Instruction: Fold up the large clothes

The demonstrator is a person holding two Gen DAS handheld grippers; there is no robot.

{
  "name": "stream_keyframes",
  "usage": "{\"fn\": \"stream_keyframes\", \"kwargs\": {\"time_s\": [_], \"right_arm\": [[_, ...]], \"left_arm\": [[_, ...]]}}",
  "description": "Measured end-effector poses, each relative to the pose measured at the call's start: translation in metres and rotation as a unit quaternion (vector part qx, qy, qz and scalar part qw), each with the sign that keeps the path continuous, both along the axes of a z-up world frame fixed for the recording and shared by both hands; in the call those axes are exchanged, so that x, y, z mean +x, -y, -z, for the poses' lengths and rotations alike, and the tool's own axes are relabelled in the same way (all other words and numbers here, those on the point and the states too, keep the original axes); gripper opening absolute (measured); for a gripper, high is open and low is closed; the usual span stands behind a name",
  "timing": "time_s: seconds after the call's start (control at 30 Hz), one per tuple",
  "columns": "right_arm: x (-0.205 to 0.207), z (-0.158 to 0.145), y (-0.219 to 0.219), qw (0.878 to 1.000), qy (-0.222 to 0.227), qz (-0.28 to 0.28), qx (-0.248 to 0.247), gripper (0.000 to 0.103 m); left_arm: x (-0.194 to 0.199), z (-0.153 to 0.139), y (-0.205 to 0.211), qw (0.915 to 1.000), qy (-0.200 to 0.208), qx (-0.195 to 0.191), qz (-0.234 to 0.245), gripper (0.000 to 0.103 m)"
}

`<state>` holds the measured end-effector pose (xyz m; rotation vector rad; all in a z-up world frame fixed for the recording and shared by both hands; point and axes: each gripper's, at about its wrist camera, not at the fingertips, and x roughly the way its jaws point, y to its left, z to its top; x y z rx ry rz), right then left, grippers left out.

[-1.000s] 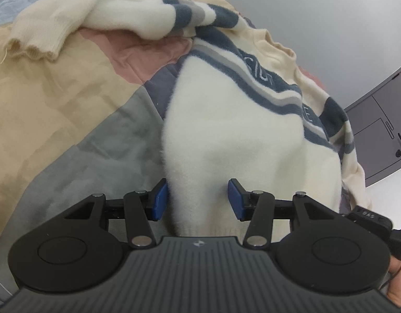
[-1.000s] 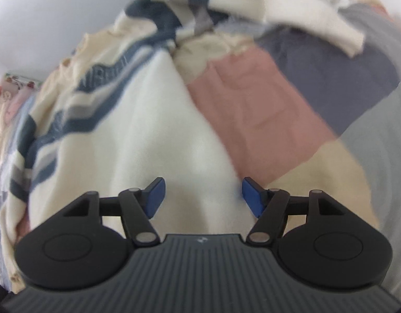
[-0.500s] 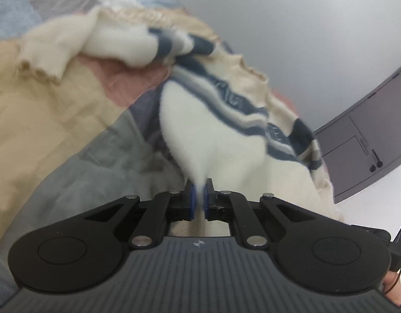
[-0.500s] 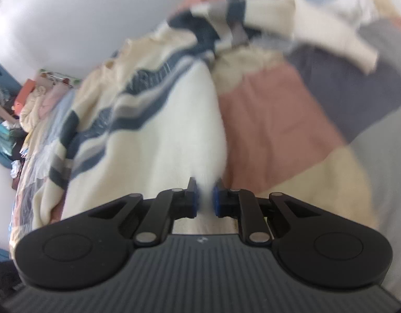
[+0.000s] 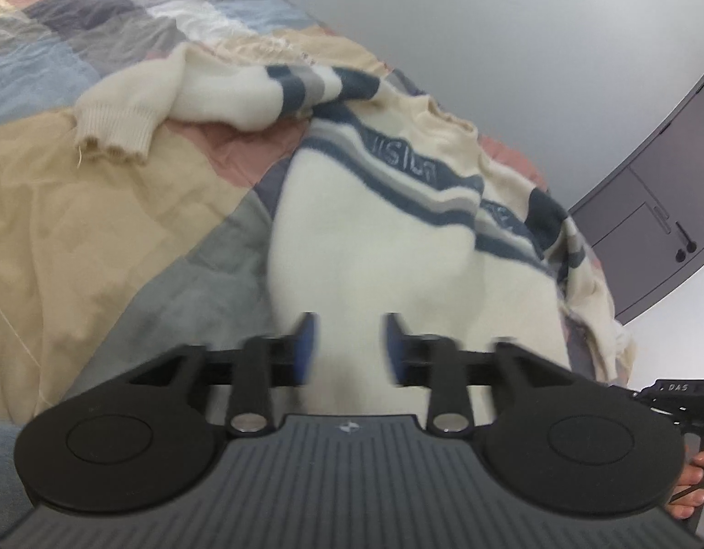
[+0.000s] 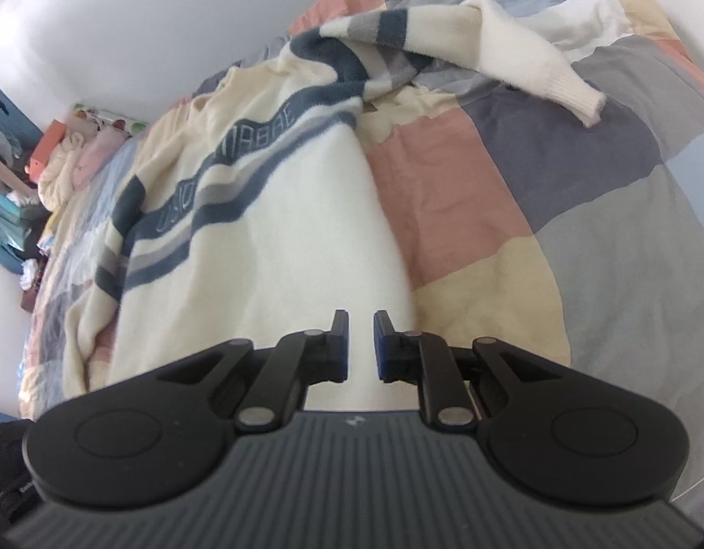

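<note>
A cream sweater [image 5: 388,238] with navy and grey stripes lies on a patchwork bed cover [image 5: 77,210]. One sleeve [image 5: 169,96] lies out to the left. My left gripper [image 5: 349,343] is open over the sweater's hem, its fingers blurred by motion. In the right wrist view the sweater [image 6: 278,238] lies flat, with its other sleeve [image 6: 525,59] thrown to the far right. My right gripper [image 6: 361,343] stands over the hem near the sweater's right edge, jaws a narrow gap apart with cream fabric showing between them.
The patchwork cover [image 6: 580,192] runs across the whole bed. A grey wardrobe [image 5: 663,210] stands at the right of the left wrist view. A pile of pink and cream things [image 6: 72,155] lies at the far left by the wall.
Both grippers closed on the hem half a second ago. Now the left gripper has opened wide and the right one has parted a little. The sweater has dropped flatter.
</note>
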<state>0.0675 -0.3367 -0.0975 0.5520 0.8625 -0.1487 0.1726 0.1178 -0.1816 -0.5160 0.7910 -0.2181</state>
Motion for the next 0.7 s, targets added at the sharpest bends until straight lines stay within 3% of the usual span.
{"fn": "stream_keyframes", "kwargs": {"time_s": [0.2, 0.4, 0.57, 0.67, 0.7], "right_arm": [[0.009, -0.008, -0.008, 0.999, 0.032, -0.018, -0.020, 0.016], [0.039, -0.021, -0.042, 0.992, 0.091, -0.064, -0.060, 0.016], [0.071, -0.015, -0.073, 0.984, 0.109, -0.104, -0.090, 0.017], [0.089, 0.002, -0.085, 0.981, 0.101, -0.144, -0.081, 0.017], [0.093, 0.008, -0.089, 0.980, 0.097, -0.154, -0.079, 0.033]], "left_arm": [[0.000, -0.031, 0.017, 0.9971, 0.058, 0.049, 0.010, 0.052], [0.035, -0.050, 0.049, 0.9907, 0.095, 0.090, 0.038, 0.052], [0.082, -0.039, 0.079, 0.9840, 0.109, 0.127, 0.061, 0.052], [0.104, -0.021, 0.093, 0.9761, 0.115, 0.174, 0.059, 0.052], [0.111, -0.013, 0.094, 0.9762, 0.111, 0.176, 0.060, 0.052]]}}
